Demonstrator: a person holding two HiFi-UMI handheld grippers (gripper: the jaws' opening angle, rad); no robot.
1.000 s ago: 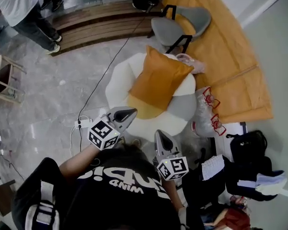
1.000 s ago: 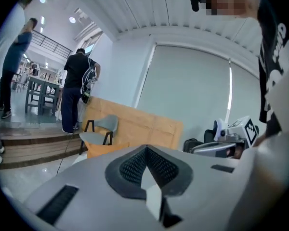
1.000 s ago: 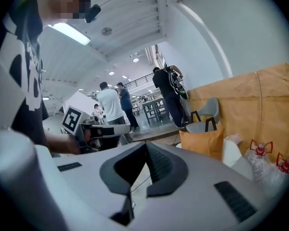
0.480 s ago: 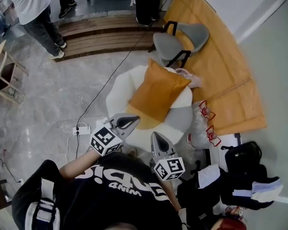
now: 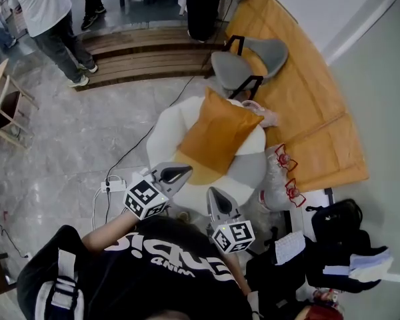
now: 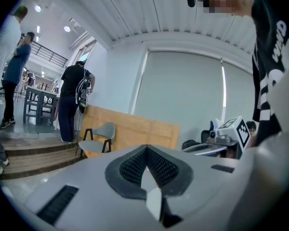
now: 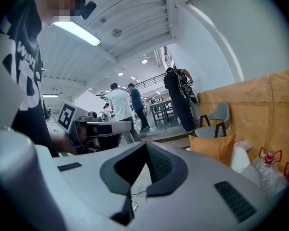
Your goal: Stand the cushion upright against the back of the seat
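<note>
Pale grey stone floor (image 5: pixel 73 145) spreads away to the left of the left gripper (image 5: pixel 180 172), with a wooden stool (image 5: pixel 7 112) at its far edge and low wooden steps (image 5: pixel 140 52) well beyond both tips. Ahead of the right gripper (image 5: pixel 214 193), a grey chair (image 5: pixel 243 55) stands by plywood sheets (image 5: pixel 307 99) set along the white wall (image 5: pixel 380 65). Overhead runs a ribbed white ceiling (image 6: pixel 149 13) with a strip light (image 7: pixel 77 33).

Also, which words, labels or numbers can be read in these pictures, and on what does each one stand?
"WIND": white letters on the person's black shirt, upside down in the head view.
Larger white letters beside it: partly hidden, unreadable.
Red print on the plastic bags: too small to read.
</note>
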